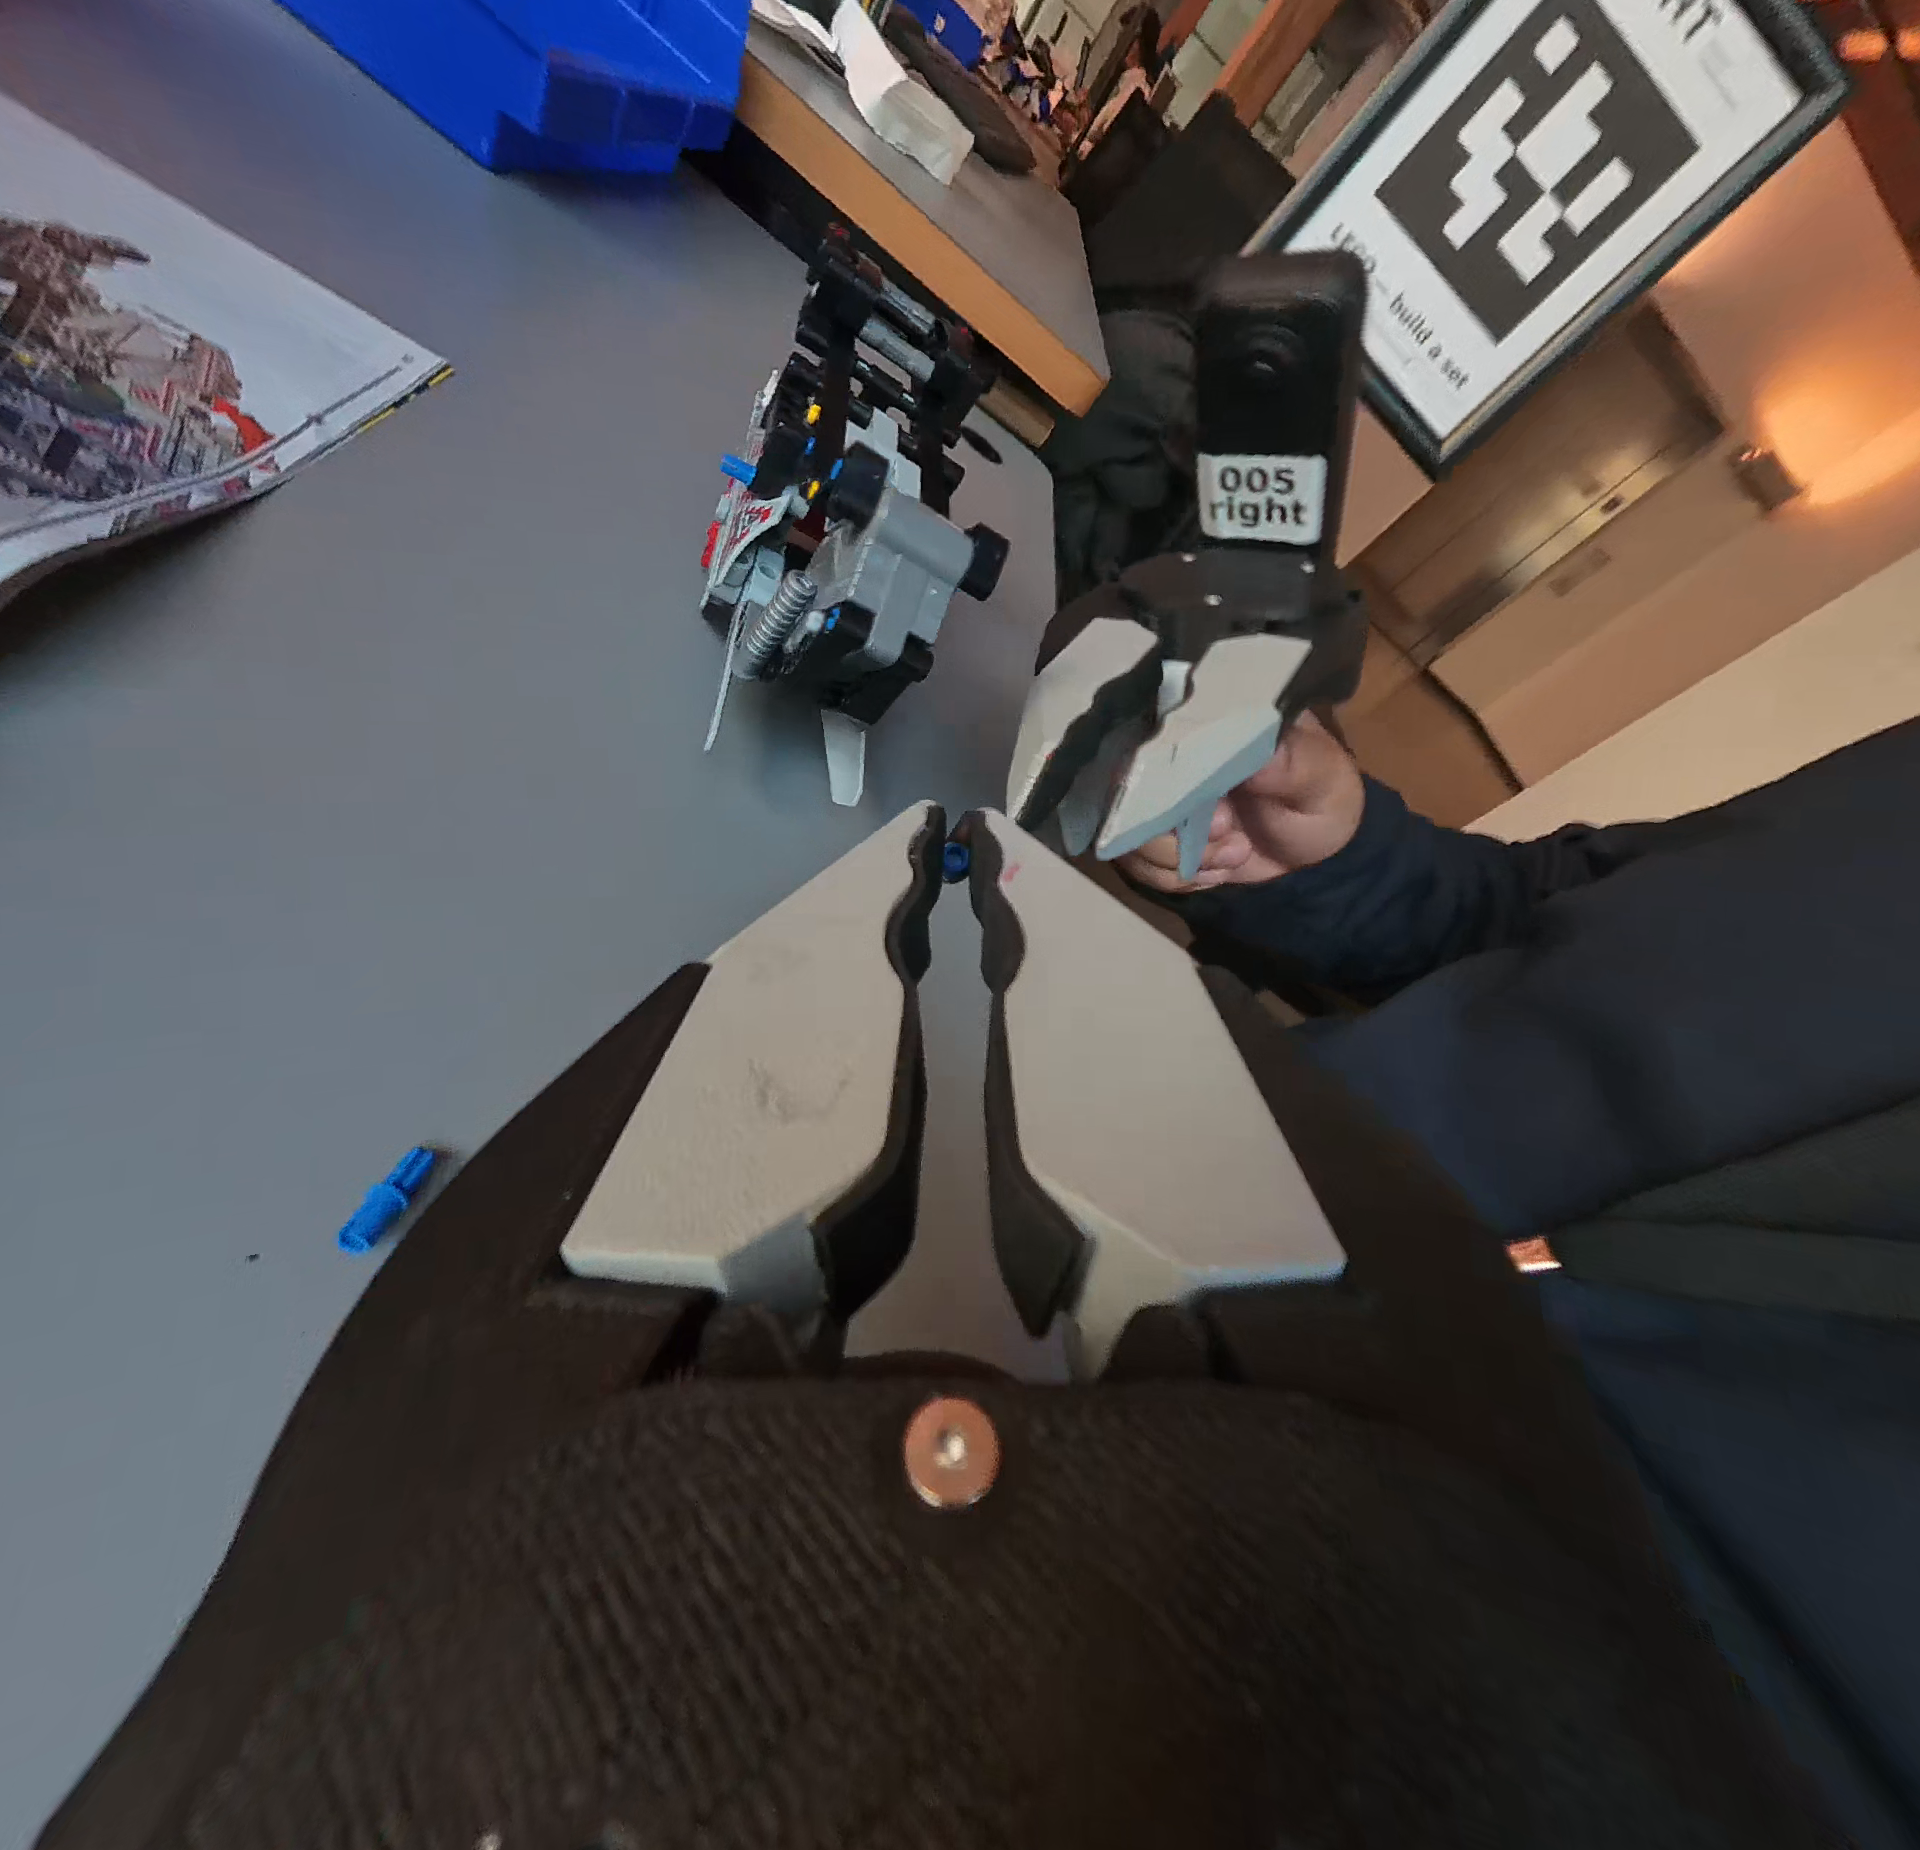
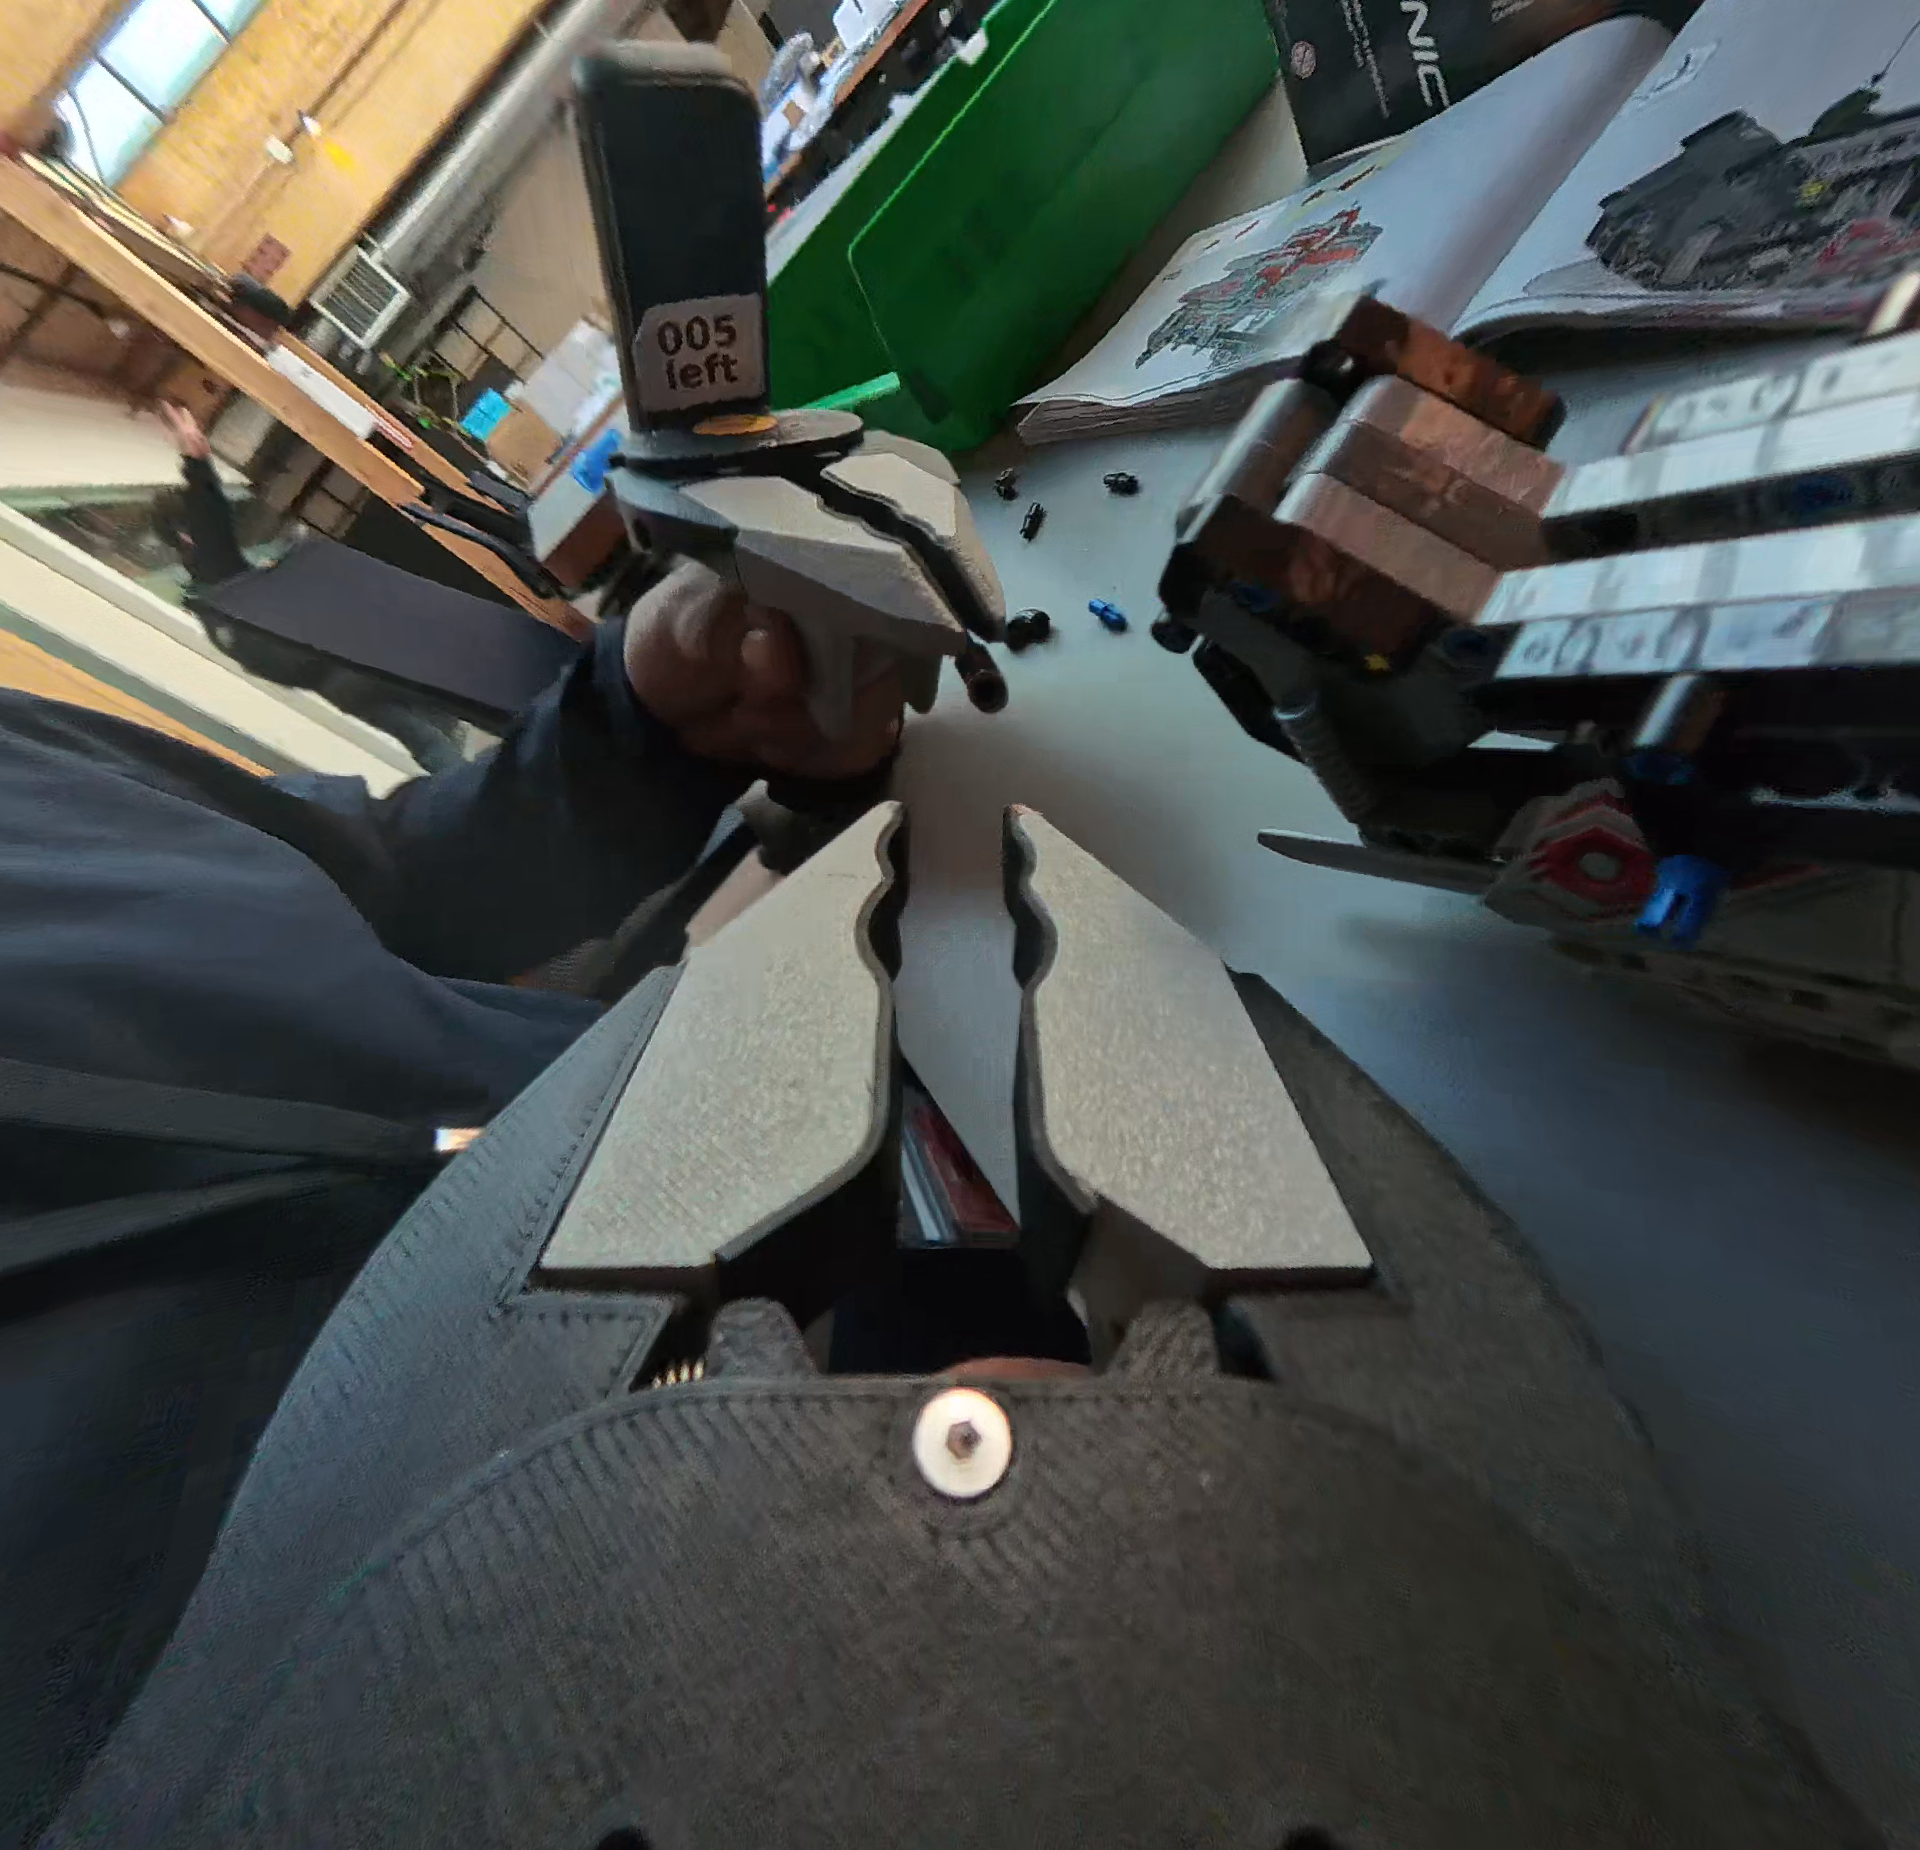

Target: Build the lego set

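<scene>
— What's the left gripper (image 1: 954,832) got?
— A small blue pin (image 1: 956,858), pinched at its fingertips above the grey table (image 1: 416,761).
— And the right gripper (image 2: 954,826)?
— Fingers a little apart, holding nothing. Beyond, the half-built lego model (image 1: 847,522) sits on the table, instruction booklet (image 1: 156,398) farther left.

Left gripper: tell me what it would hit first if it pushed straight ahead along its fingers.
Probably the grey table. The left gripper, shut on a small blue pin, points at bare tabletop between the Lego model and the right gripper. Depth is unclear.
</scene>
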The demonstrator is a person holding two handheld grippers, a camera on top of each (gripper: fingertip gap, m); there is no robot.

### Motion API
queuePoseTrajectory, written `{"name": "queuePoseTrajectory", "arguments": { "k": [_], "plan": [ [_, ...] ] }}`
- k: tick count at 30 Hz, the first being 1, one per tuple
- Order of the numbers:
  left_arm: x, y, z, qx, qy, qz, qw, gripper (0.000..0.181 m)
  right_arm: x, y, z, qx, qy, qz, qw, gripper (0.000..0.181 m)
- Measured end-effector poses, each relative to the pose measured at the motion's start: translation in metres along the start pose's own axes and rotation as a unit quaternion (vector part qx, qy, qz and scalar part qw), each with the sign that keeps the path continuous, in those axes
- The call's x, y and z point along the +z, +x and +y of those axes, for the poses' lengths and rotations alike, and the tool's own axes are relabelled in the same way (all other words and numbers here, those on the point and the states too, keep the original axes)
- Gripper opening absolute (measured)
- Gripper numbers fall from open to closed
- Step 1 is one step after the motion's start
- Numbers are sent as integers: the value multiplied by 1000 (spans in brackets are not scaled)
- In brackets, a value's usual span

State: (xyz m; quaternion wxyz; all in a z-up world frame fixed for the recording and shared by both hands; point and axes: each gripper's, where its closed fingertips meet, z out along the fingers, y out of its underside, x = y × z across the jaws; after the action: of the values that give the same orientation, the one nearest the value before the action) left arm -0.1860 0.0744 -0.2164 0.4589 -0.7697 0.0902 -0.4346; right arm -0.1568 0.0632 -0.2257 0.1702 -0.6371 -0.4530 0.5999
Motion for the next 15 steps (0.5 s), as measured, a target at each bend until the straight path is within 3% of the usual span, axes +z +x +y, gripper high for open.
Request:
{"name": "queuePoseTrajectory", "arguments": {
  "k": [7, 15],
  "plan": [
    [-7, -2, -10, -111, 35, 47, 992, 1, -5, 6, -8, -212, -22, 112, 971, 18],
    [-6, 2, -6, -157, 33, 80, 984, 1, -2, 0, -22, -336, -19, 132, 932, 24]
  ]
}}
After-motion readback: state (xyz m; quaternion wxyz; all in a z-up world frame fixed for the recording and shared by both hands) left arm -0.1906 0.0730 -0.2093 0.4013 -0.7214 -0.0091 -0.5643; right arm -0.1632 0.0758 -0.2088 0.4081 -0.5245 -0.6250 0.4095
